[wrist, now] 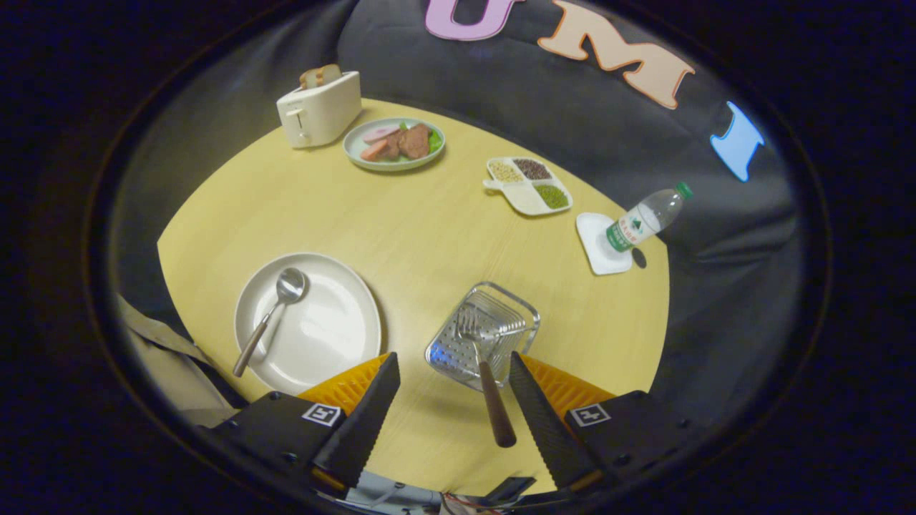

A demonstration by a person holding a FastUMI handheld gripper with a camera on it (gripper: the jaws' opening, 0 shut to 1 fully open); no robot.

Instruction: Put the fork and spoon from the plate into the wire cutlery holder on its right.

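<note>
We can't really make out the fork's [478, 350] tines, they blur into the wire cutlery holder [484, 335] it's standing in, brown handle leaning out toward us between the jaws. The gripper [454, 383] has its jaws apart, clamped on nothing. One spoon [270, 317] left on the one white plate [309, 322], left of the holder. Far side of the counter [401, 229]: one toaster [319, 109], one food plate [394, 143], one bottle [646, 218].
</note>
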